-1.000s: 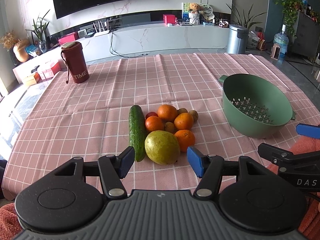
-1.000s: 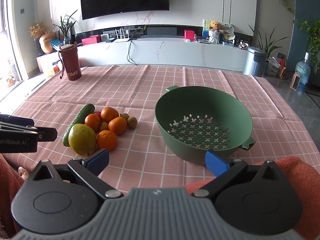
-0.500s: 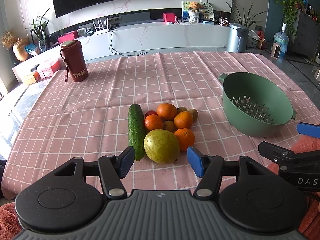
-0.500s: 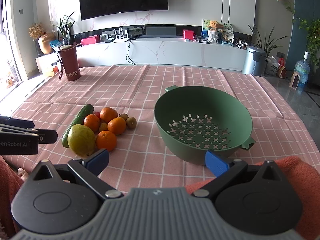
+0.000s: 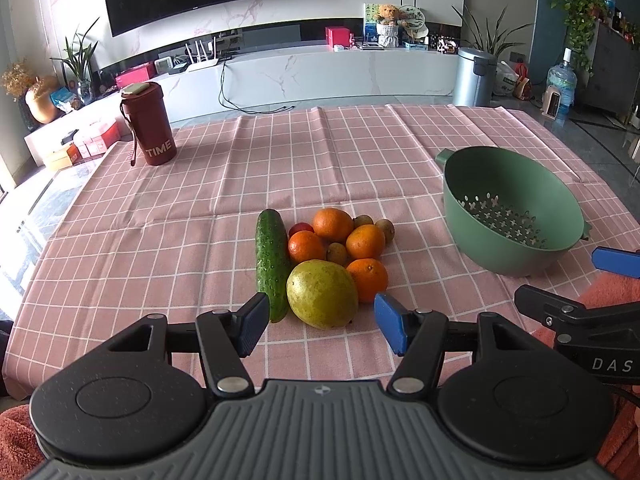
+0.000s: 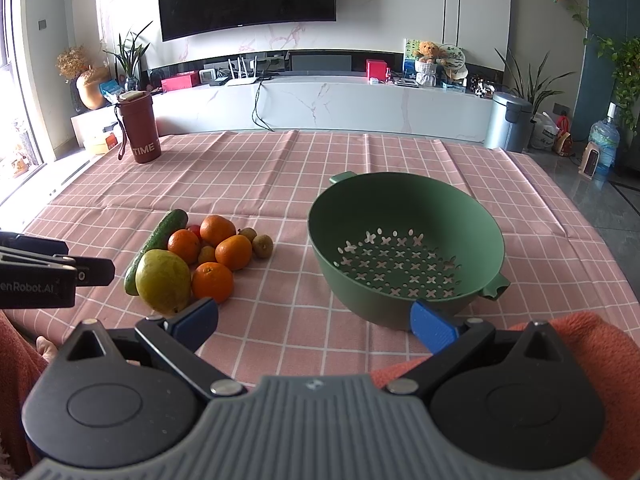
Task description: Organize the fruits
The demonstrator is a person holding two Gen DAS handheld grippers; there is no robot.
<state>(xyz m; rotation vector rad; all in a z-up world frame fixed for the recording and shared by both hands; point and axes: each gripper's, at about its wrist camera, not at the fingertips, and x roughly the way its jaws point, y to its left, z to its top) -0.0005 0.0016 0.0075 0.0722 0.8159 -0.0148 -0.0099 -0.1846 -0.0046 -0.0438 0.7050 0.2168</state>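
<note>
A pile of fruit lies on the pink checked cloth: a yellow-green pear, a cucumber, several oranges, small kiwis and a red tomato. An empty green colander stands to their right. My left gripper is open and empty, just short of the pear. My right gripper is open and empty, near the colander's front wall.
A dark red tumbler marked TIME stands at the table's far left. The pink cloth covers the table. A white TV bench, a bin and plants lie beyond the far edge.
My left gripper has crept slightly closer to the pear. The right gripper has hardly moved.
</note>
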